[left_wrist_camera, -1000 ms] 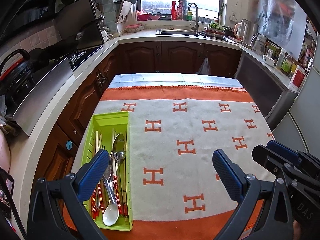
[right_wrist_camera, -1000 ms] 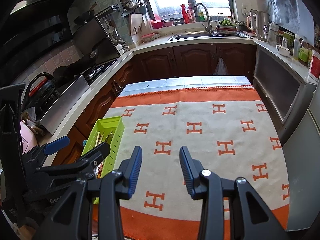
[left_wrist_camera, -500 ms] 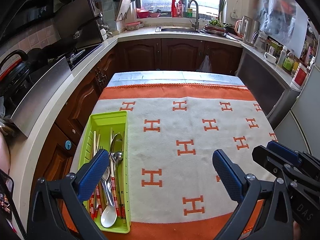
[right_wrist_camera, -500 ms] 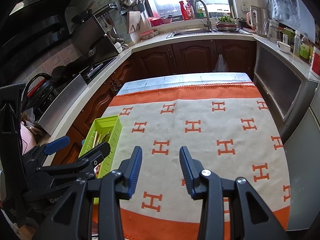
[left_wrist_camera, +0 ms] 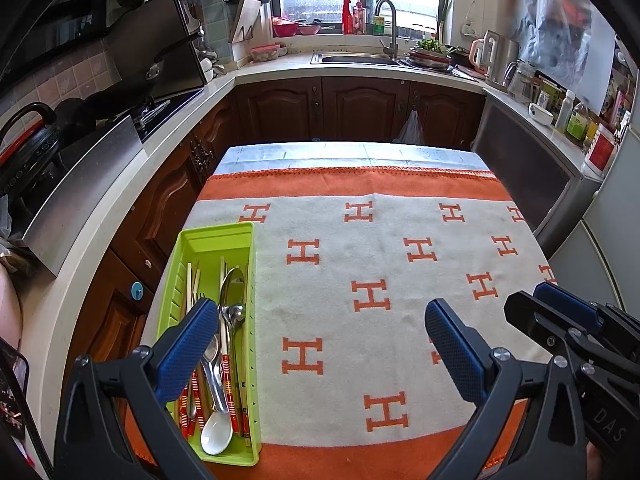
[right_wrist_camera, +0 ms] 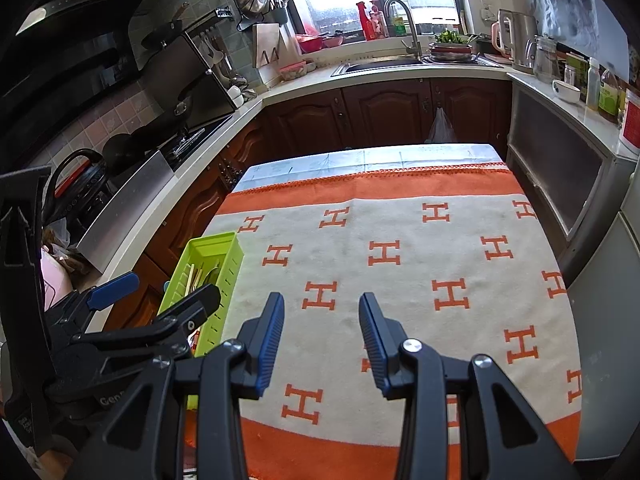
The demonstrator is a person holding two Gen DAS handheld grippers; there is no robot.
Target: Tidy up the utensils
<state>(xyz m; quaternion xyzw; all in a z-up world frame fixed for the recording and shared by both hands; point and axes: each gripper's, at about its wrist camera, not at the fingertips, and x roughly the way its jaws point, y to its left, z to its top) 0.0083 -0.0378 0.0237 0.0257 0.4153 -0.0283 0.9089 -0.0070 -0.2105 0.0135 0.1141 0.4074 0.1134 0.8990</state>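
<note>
Left wrist view: the green tray (left_wrist_camera: 214,236) lay at the left edge of the surface, its long side running away from the camera.
Tray contents: metal spoons (left_wrist_camera: 233,280), a white spoon (left_wrist_camera: 216,438) at the near end, a fork and red-striped chopsticks (left_wrist_camera: 226,372) lay lengthwise together in one compartment.
Tray in right wrist view: the same tray (right_wrist_camera: 228,258) sat left of the cloth's middle, partly hidden by the other gripper.
Cloth: an orange-bordered cream blanket (left_wrist_camera: 360,264) with orange H marks covered the surface; no utensil lay loose on it.
Left gripper (left_wrist_camera: 320,348): its fingers (left_wrist_camera: 188,348) stood wide apart with nothing between them; the left one hung over the near half of the tray.
Right gripper (right_wrist_camera: 320,340): its fingers (right_wrist_camera: 272,336) stood partly apart, gripping nothing, above the bare cloth near its front edge.
Gripper relation: the two grippers were side by side, the right one showing at the right edge of the left wrist view (left_wrist_camera: 568,320).
Surroundings: a sink (left_wrist_camera: 356,58) with a tap sat under the window beyond the surface, dark wooden cabinets (left_wrist_camera: 360,108) below it, and a stove on the left counter.
</note>
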